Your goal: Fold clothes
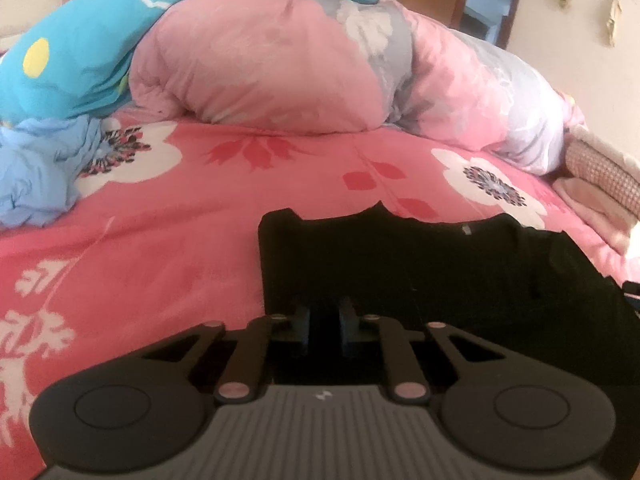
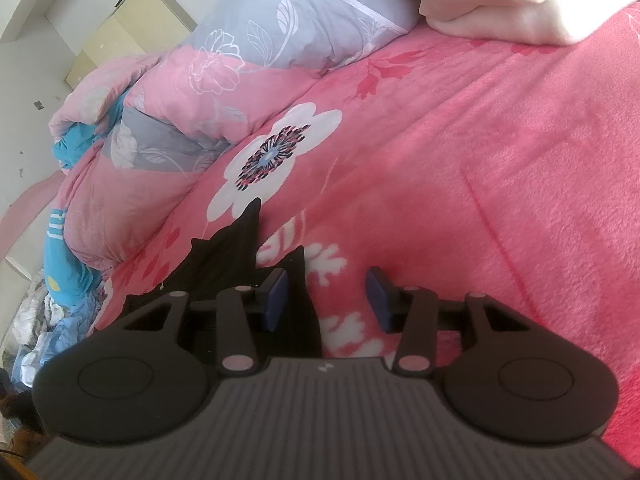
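The black garment point(image 1: 420, 264) is lying on the pink floral blanket point(image 1: 160, 260) of the bed, near the front edge and toward the right side. In the left wrist view it is showing a straight left edge and a flat, squared shape, so it is looking at least partly folded; whether more folds are needed, I cannot judge from this.

The left gripper point(image 1: 324, 320) is hanging low over the near edge of the garment. Its jaws are standing narrow, with a small gap, and black cloth is showing in this gap, but everything there is dark and I cannot tell whether they are pinching the cloth or only resting above it. Probably it is placed there to hold or press the near hem.

The right gripper point(image 2: 328, 300) is sitting at the right border of the garment point(image 2: 236, 248), with its jaws wide apart and nothing between them except blanket point(image 2: 480, 160). One black point of cloth is rising just beside its left finger point(image 2: 276, 300), so the gripper seems to be placed for taking that edge.

For moving, open blanket is lying to the left of the garment and behind it. The rolled pink quilt point(image 1: 260, 72) is closing the far side, a light blue crumpled cloth point(image 1: 36, 168) is occupying the far left, and a folded cream blanket point(image 2: 520, 4) is lying far right.
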